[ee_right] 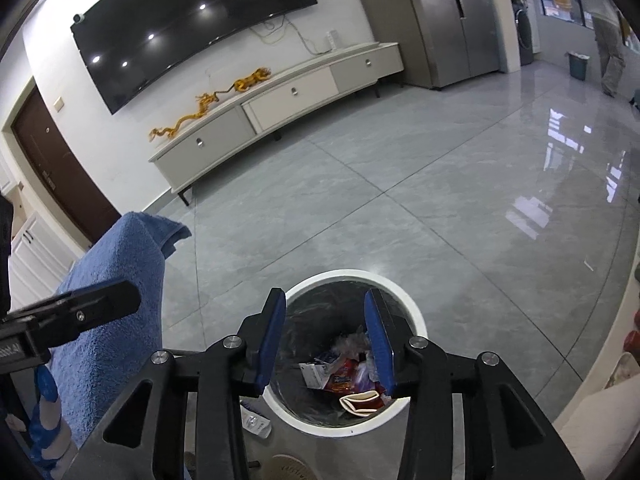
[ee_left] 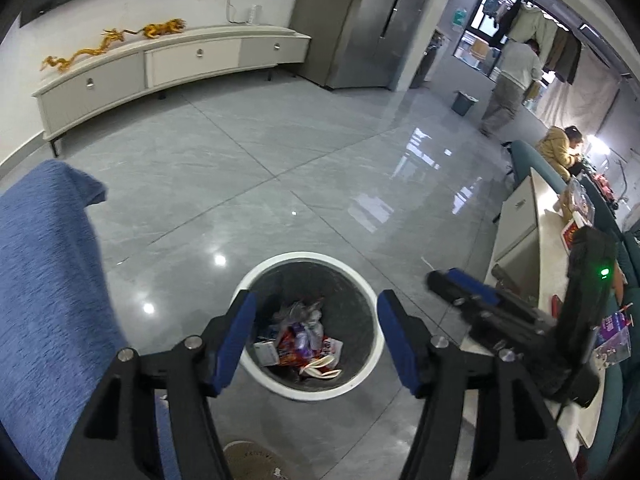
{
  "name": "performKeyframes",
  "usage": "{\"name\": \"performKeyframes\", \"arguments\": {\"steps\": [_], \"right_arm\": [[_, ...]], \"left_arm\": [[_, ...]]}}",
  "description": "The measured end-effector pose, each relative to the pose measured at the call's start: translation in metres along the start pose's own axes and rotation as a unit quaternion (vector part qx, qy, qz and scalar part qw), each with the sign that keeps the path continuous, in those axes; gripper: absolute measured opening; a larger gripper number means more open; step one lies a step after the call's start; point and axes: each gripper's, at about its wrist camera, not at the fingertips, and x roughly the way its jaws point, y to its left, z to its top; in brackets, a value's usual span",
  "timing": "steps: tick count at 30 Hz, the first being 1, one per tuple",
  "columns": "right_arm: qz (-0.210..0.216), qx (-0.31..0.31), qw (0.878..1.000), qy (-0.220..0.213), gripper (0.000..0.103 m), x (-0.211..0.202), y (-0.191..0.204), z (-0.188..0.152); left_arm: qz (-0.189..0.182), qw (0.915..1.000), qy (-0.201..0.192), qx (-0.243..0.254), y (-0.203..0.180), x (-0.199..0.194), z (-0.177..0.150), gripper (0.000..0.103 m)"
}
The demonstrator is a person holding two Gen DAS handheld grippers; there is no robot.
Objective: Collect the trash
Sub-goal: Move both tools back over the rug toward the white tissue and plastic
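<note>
Looking down from the left wrist view, the left gripper (ee_left: 316, 336) hangs over a round white-rimmed trash bin (ee_left: 264, 374) standing upright on the grey tiled floor (ee_left: 256, 184), its mouth facing up. Its blue-padded jaws stand apart with nothing between them. Only this view shows the right gripper (ee_left: 450, 280) from the side, a light tabletop (ee_left: 544, 240) along the right edge carrying packets, one person walking off (ee_left: 510, 80) and another seated (ee_left: 558, 150) in the background.

The right wrist view alone shows the wall television (ee_right: 192, 24), a brown door (ee_right: 52, 164) and a small white packet (ee_right: 256, 424) on the floor just beside the bin (ee_right: 416, 320). There the right gripper (ee_right: 326, 340) is also open and empty above the bin, and the left gripper (ee_right: 128, 296) enters from the left edge.

Inside the bin lies the trash (ee_left: 302, 340): crumpled clear plastic, a red wrapper, a white carton and a flattened cream piece, heaped at the bottom with no single direction. A blue towel (ee_left: 44, 264) hangs just left of the bin in both views.
</note>
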Motion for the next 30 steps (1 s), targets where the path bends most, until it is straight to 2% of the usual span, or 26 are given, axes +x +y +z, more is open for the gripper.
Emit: {"name": "performKeyframes", "arguments": {"steps": [6, 12, 19, 24, 30], "right_arm": [[-0.017, -0.007, 1.0, -0.025, 0.046, -0.036, 0.009, -0.003], [-0.018, -0.02, 0.999, -0.045, 0.046, -0.071, 0.028, -0.007], [0.001, -0.048, 0.996, -0.075, 0.055, -0.115, 0.069, -0.006], [0.017, -0.078, 0.993, -0.088, 0.06, -0.142, 0.108, -0.013], [0.034, -0.12, 0.987, -0.099, 0.062, -0.171, 0.149, -0.025]], "left_arm": [[0.039, 0.9985, -0.036, -0.012, 0.026, -0.047, -0.019, 0.061], [0.083, 0.9922, -0.092, -0.015, 0.048, -0.109, -0.045, 0.061], [0.135, 0.9775, -0.161, -0.021, 0.064, -0.188, -0.082, 0.061], [0.165, 0.9666, -0.193, -0.03, 0.078, -0.242, -0.113, 0.074], [0.193, 0.9531, -0.23, -0.038, 0.088, -0.29, -0.143, 0.075]]}}
